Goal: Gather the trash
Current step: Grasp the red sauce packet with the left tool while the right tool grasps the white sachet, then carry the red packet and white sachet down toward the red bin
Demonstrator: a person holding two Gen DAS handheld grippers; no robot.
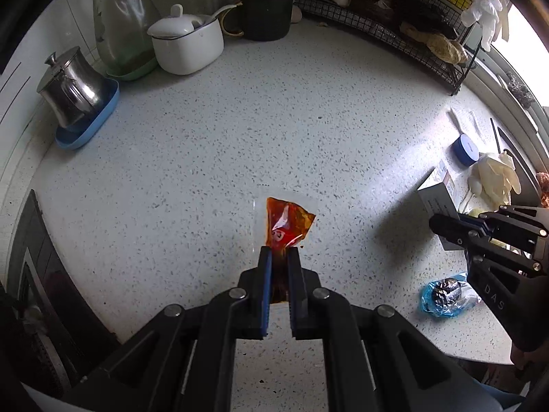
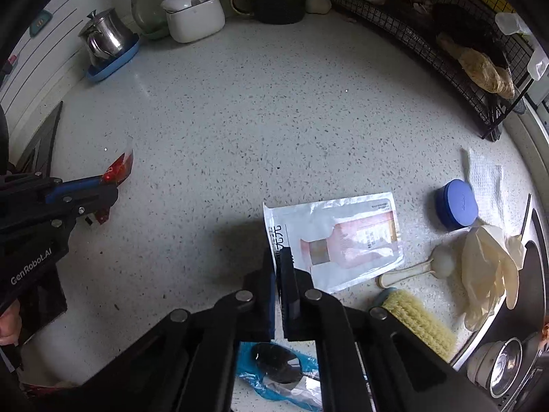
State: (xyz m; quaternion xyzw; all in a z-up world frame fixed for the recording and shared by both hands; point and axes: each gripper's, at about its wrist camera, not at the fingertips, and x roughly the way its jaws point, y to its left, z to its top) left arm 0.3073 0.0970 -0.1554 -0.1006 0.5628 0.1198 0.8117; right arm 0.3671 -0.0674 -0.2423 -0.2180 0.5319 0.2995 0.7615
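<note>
So, both claws have trash pinched right now. The left gripper (image 1: 278, 252) is clamped on a little sauce packet (image 1: 286, 221), reddish-orange oil in clear film, gripped by its lower end so most of it sticks out past the fingertips toward 12 o'clock, apparently lifted off the speckled counter (image 1: 212, 130). The right gripper (image 2: 278, 252) has its jaws nearly together on the left edge of a white sachet (image 2: 338, 240), which fans out to about 2 o'clock from the tips, and it looks lifted too, going by the shadow on the counter to its left.

If I were doing this, I'd keep both grips firm and steady. That packet looks oily and there seem to be small dark specks on the counter by its bottom edge, so I'd carry it level and avoid squeezing the full part. The sachet is held by a thin strip of edge, so swinging it fast could probably let it slip. No bin shows in either view, so I can't say where they go.

One more piece left, I'd guess: a crumpled blue wrapper (image 2: 274, 372) with something dark inside, on the counter at 6 o'clock under the right gripper.

Writing: the left gripper's body says "GenRobot.AI" in the right view, and the right gripper's body shows "DAS" in the left view. The sachet has a pinkish bottle picture and some Chinese characters near the clamped edge, too small for me to read properly. The blue round tin (image 2: 458, 202) at 3 o'clock has a tiny unreadable mark.
</note>
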